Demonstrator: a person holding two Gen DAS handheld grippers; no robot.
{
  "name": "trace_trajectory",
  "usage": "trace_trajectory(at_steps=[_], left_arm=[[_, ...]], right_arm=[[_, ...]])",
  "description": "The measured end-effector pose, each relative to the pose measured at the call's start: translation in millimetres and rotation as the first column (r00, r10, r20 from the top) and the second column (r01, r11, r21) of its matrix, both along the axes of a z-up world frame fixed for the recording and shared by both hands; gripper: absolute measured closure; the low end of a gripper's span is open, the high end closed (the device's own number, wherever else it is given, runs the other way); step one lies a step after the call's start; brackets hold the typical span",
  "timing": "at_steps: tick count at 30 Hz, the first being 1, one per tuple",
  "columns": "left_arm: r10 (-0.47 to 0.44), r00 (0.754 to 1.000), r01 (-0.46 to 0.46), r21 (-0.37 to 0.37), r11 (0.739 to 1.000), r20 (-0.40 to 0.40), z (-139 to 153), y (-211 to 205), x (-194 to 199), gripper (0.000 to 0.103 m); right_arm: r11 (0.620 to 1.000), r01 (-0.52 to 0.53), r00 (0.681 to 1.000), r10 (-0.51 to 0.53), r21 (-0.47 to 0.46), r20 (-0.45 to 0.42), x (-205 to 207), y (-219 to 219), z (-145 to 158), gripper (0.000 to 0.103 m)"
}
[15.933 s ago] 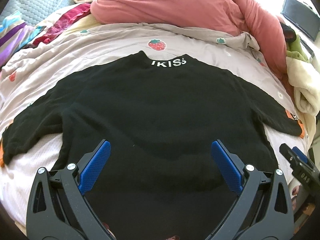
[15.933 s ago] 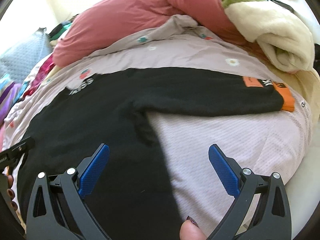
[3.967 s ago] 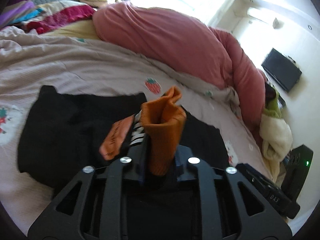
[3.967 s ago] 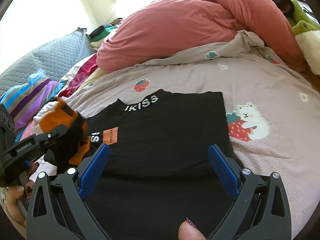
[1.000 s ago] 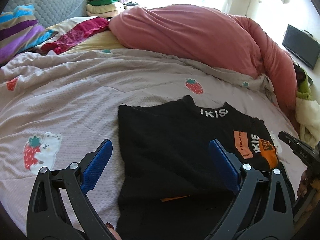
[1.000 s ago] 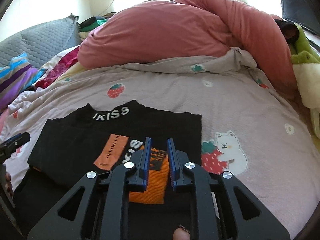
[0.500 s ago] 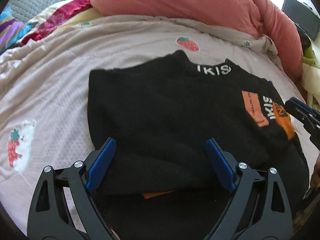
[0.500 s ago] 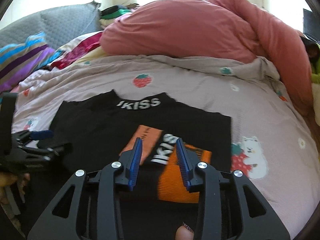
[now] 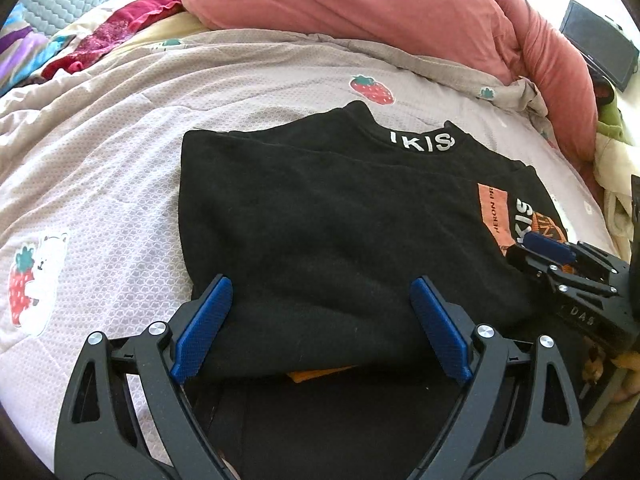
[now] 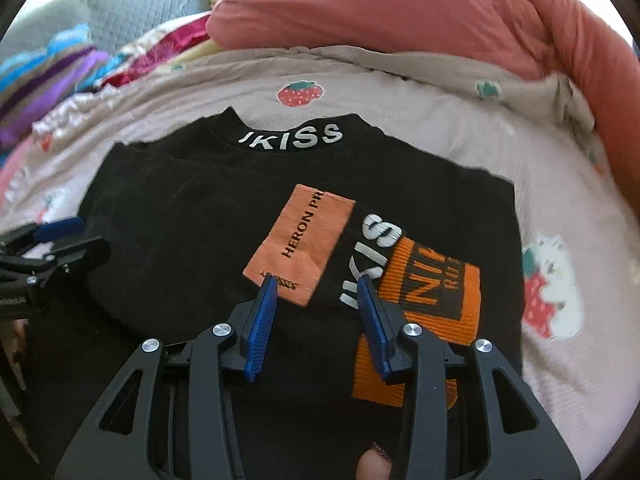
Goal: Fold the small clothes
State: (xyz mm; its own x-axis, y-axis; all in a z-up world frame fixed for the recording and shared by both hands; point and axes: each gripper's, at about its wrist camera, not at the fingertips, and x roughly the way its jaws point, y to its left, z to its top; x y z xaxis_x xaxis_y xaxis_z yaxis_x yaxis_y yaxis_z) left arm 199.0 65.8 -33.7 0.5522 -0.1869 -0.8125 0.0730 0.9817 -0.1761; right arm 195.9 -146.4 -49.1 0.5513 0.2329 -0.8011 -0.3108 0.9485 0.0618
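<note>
A black sweater (image 9: pixel 340 220) with white lettering on its collar (image 10: pixel 292 138) lies flat on the bed, both sleeves folded in across the body. The right sleeve's orange cuff (image 10: pixel 420 280) and orange patch (image 10: pixel 304 240) rest on top. My right gripper (image 10: pixel 316 284) hovers just over that sleeve, jaws part open, nothing pinched between the blue pads. It shows in the left wrist view as well, as the right gripper (image 9: pixel 552 252) at the sweater's right edge. My left gripper (image 9: pixel 320 292) stands wide open over the folded left side, near the sweater's lower part, and holds nothing.
The bedspread (image 9: pixel 100 140) has strawberry prints. A bulky pink duvet (image 9: pixel 360 4) is heaped behind the sweater. Colourful cloths (image 9: pixel 100 36) lie at the far left, a cream blanket (image 9: pixel 616 160) and a dark screen (image 9: pixel 596 52) at the right. A person's fingertip (image 10: pixel 374 468) shows below.
The right gripper let go of the orange cuff and opened part way; the sleeve now lies flat on the sweater. The left gripper sank closer to the sweater, still wide open.
</note>
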Motion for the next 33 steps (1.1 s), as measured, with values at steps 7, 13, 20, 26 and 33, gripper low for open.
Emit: trace_trajectory(at_steps=[7, 13, 20, 26, 33], left_arm=[[0.002, 1.000, -0.002, -0.002, 1.000, 0.004, 1, 1, -2, 0.018], [0.001, 1.000, -0.001, 0.006, 1.000, 0.011, 5, 0, -6, 0.018], [0.001, 1.000, -0.001, 0.004, 1.000, 0.023, 11, -1, -11, 0.018], [0.005, 0.999, -0.005, -0.008, 1.000, 0.040, 18, 0, -18, 0.018], [0.004, 0.998, -0.003, -0.018, 1.000, 0.067, 28, 0, -27, 0.018]], right_arm=[[1.000, 0.008, 1.000, -0.008, 0.002, 0.011, -6, 2, 5, 0.062], [0.999, 0.026, 0.999, -0.027, 0.034, 0.023, -15, -4, 13, 0.057], [0.998, 0.029, 0.999, -0.031, 0.055, 0.036, -26, -8, 20, 0.052], [0.996, 0.044, 0.998, -0.047, 0.081, 0.039, -31, -14, 24, 0.049], [0.994, 0.052, 0.996, -0.058, 0.099, 0.064, -40, -17, 33, 0.042]])
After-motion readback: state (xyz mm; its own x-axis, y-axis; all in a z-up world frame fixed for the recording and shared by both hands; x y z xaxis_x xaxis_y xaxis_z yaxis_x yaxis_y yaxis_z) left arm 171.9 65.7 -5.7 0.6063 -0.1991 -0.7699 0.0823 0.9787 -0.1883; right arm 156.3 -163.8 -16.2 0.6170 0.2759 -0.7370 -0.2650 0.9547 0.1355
